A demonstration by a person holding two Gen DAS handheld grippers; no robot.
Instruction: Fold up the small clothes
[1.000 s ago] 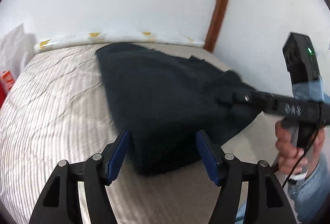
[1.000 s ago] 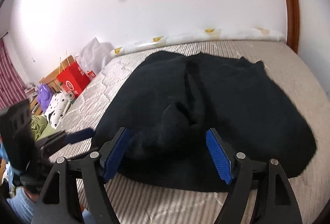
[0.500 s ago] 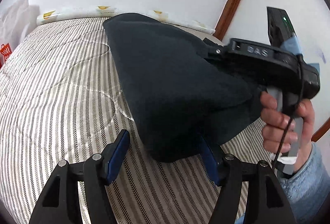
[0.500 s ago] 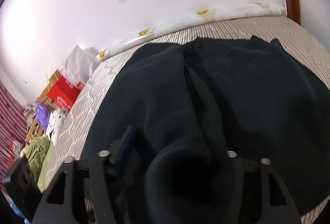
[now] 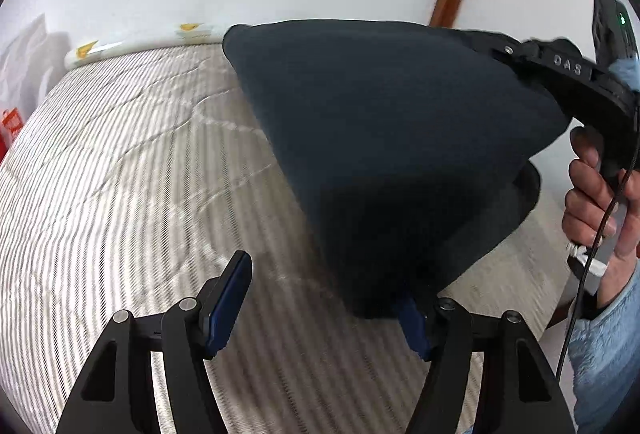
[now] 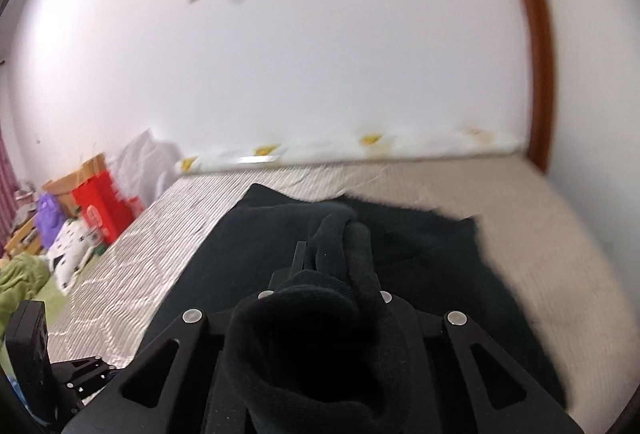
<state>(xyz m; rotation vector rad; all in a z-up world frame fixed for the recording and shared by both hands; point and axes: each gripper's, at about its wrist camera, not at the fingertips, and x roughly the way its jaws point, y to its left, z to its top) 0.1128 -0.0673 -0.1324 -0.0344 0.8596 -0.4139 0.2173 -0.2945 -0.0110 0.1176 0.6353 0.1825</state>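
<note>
A dark navy garment lies on the striped mattress, with its near edge lifted off the bed. My right gripper is shut on a bunched fold of the garment and holds it up; it also shows in the left wrist view, gripping the cloth's raised corner. My left gripper is open, low over the mattress. The hanging cloth drapes over its right finger; its left finger is clear of the cloth.
A white wall and a brown door frame stand behind the bed. A rolled white patterned cover lies along the mattress's far edge. A red bag, a white bag and piled clothes sit left of the bed.
My right gripper closed on the garment's near edge and lifted it up. The left gripper stayed open as the cloth rose and slid to its right finger.
</note>
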